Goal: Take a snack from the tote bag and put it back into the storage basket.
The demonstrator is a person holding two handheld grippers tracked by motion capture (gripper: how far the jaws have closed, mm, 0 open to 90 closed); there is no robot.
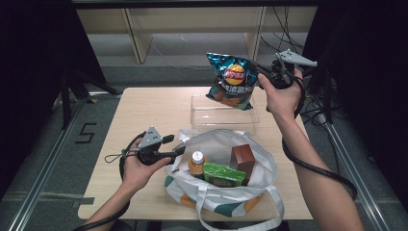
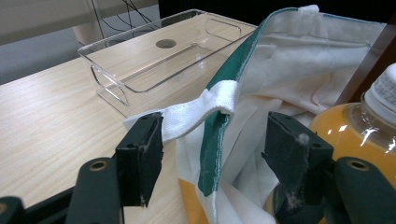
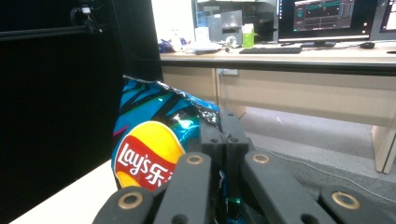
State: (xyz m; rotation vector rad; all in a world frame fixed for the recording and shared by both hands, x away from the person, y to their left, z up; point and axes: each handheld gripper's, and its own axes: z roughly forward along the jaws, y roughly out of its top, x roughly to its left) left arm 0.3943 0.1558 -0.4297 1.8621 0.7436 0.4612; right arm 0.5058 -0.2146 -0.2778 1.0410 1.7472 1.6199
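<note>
Crinkly blue foil crisp bag (image 1: 233, 81), light and crushable, hangs pinched at its top seam by the right gripper (image 1: 260, 72); left gripper (image 1: 179, 145) jaws apart around the white canvas tote bag's rim (image 1: 226, 136)

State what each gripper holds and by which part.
The right gripper is shut on the chip bag, pinching its top corner, above the clear tray. The left gripper holds nothing; its open jaws straddle the tote bag's rim.
</note>
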